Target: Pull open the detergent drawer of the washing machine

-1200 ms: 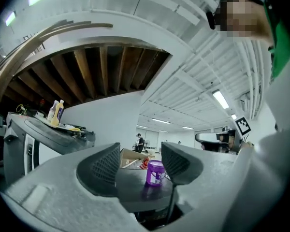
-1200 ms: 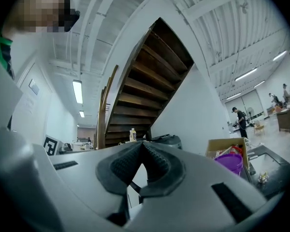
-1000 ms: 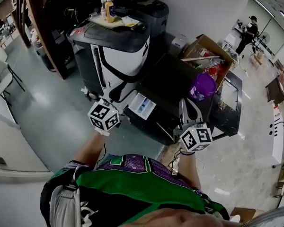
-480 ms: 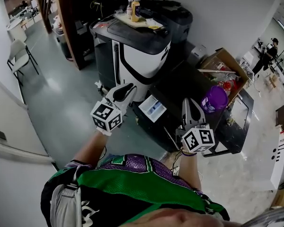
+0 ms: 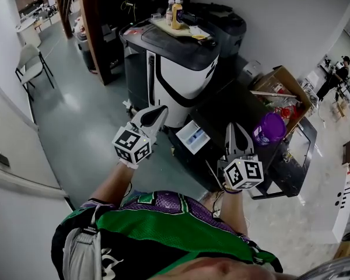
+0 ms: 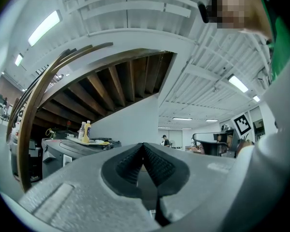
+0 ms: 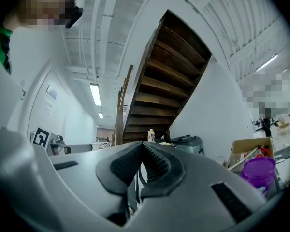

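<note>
The left claw [image 5: 159, 110] had just closed. Its ribbed black pads [image 6: 129, 166] met at the tips with nothing between them, and it hung above the grey floor [image 5: 76, 115]. The right claw [image 5: 236, 127] also had its tips together and was empty.

Between the two claws lay the white rectangular detergent drawer [image 5: 192, 136] with a blue patch, at about 4 o'clock from the left claw and 9 o'clock from the right. It sat at the near left corner of the low black washing machine [image 5: 227, 107], and neither claw touched it.

At 12 o'clock from the left claw stood a tall black-and-white unit [image 5: 181, 69] carrying two bottles [image 5: 176, 13]. A round purple plastic tub [image 5: 269, 127] sat at 3 o'clock from the right claw, with an open cardboard box [image 5: 283, 86] at 1 o'clock.
</note>
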Demonstrator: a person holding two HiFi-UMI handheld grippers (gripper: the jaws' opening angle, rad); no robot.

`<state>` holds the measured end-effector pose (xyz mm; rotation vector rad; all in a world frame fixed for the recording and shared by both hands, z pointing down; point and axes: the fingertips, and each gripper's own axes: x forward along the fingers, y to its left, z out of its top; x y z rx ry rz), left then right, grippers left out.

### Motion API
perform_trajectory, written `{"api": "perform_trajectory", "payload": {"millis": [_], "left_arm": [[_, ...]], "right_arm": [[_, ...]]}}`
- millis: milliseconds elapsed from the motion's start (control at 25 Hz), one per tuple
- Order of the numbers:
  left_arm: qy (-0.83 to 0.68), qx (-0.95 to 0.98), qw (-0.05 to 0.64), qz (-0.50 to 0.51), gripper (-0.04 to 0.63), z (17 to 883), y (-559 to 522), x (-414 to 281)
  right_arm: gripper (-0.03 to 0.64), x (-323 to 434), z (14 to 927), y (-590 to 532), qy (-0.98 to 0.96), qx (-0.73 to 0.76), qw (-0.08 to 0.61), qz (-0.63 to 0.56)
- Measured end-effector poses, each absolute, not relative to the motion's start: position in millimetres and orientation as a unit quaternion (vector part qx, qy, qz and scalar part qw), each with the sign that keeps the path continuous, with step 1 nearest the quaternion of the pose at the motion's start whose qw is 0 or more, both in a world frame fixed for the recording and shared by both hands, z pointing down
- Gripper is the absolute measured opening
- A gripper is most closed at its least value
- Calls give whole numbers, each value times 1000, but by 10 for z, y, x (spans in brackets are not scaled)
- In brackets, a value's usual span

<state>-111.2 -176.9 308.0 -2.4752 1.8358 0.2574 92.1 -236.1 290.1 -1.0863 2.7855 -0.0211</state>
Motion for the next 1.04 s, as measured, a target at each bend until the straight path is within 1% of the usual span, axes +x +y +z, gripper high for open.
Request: {"api": "perform_trajectory", "payload": {"millis": [200,760,1040], "left_arm": [[596,-798,28,86,18,3054,-1782,-1157],[582,-809,32,76,18,3069,-1861,-1061],[576,-813,22,80,18,3093,-1860,-1042]], "right_arm": [[2,868,2937,-2387,927,-370,65,-1],[2,935,3018,-2375,921,-384,64,-14],[2,935,3037,-2350,922,-382,65,-19]]}}
